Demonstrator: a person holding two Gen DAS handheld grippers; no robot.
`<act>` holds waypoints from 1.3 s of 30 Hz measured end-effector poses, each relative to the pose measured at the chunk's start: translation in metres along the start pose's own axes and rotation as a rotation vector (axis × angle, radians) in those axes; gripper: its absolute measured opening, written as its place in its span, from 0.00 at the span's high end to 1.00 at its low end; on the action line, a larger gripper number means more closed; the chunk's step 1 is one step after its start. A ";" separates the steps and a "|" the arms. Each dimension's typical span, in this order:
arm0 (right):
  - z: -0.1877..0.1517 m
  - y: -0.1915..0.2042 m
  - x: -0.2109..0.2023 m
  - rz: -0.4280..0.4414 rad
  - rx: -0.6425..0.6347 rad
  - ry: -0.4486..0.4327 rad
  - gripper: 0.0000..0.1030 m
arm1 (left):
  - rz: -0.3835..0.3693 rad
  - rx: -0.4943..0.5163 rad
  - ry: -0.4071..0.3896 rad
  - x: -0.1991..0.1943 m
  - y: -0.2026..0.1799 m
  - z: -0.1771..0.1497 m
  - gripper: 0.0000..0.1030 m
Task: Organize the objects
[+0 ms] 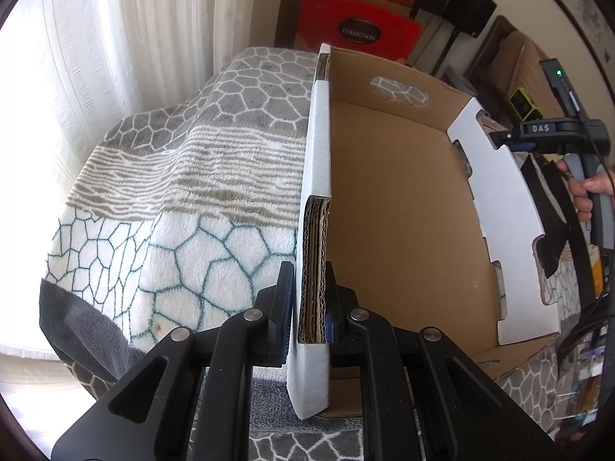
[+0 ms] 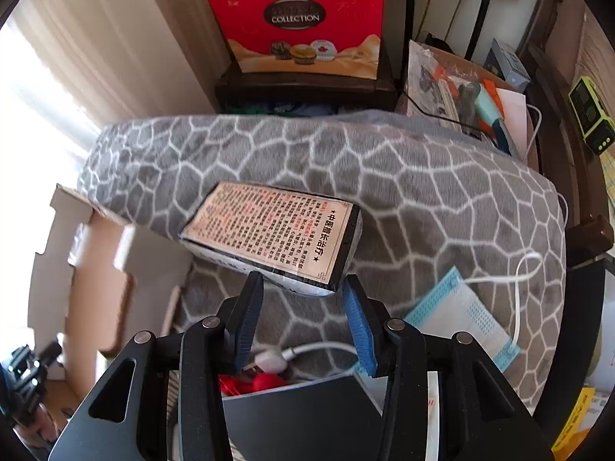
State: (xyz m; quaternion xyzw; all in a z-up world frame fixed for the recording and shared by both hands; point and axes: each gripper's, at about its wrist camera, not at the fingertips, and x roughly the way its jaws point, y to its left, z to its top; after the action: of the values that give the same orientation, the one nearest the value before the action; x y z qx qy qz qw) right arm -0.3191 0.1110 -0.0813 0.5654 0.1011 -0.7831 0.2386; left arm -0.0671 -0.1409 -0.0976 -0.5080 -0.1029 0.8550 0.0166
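- Your left gripper (image 1: 310, 307) is clamped on the near wall of the cardboard box (image 1: 403, 211), one pad outside and one inside, pointing steeply down and steadying it on the patterned blanket (image 1: 173, 192).
- The box floor looks bare in the left wrist view, so nothing seems packed yet.
- Your right gripper (image 2: 303, 319) holds the printed packet (image 2: 273, 236) by its near short end; the jaws stand partly closed around that end, and the packet appears lifted above the blanket.
- The packet's long axis runs away from the jaws, up and to the left in the right wrist view.
- The box lies to the left of the packet there, its notched white rim nearby.
- Your right hand is the one to carry it; judge the move as a swing left over the rim, then down.
- A charger cable (image 2: 519, 280) and a mask packet (image 2: 465, 319) lie below, right of the jaws.
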 end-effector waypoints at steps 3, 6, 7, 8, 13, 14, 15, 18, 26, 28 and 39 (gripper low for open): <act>0.010 0.005 -0.005 0.021 0.007 -0.014 0.66 | -0.004 -0.004 0.000 0.000 0.000 0.000 0.89; 0.015 0.012 -0.011 0.068 0.012 -0.028 0.69 | -0.006 -0.005 0.000 0.001 0.001 0.000 0.89; 0.016 0.017 -0.013 0.075 0.008 -0.035 0.68 | -0.004 -0.003 0.001 0.001 0.001 0.001 0.89; 0.018 0.020 -0.015 0.081 0.004 -0.043 0.68 | -0.004 -0.002 0.001 0.000 0.001 0.001 0.89; 0.018 0.034 -0.020 0.024 -0.023 -0.055 0.54 | -0.015 -0.012 -0.002 0.000 0.004 0.000 0.88; 0.018 0.036 -0.022 -0.017 -0.038 -0.068 0.50 | -0.018 -0.016 -0.004 0.000 0.005 0.000 0.88; 0.017 0.037 -0.024 -0.046 -0.048 -0.084 0.40 | -0.020 -0.020 -0.005 0.000 0.005 -0.001 0.88; 0.020 0.033 -0.026 -0.057 -0.056 -0.106 0.21 | -0.019 -0.018 -0.005 0.001 0.005 0.000 0.89; 0.040 0.016 0.013 0.020 0.068 -0.004 0.20 | -0.022 -0.026 -0.006 0.001 0.007 -0.001 0.89; 0.041 0.011 0.023 0.076 0.132 0.019 0.20 | -0.023 -0.026 -0.006 0.001 0.008 -0.001 0.89; 0.050 0.032 0.042 0.019 0.171 0.054 0.10 | -0.023 -0.028 -0.006 0.001 0.007 -0.001 0.89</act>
State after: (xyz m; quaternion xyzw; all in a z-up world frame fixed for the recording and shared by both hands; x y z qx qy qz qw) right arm -0.3553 0.0511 -0.0999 0.6055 0.0350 -0.7711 0.1938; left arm -0.0663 -0.1476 -0.1002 -0.5042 -0.1209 0.8549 0.0188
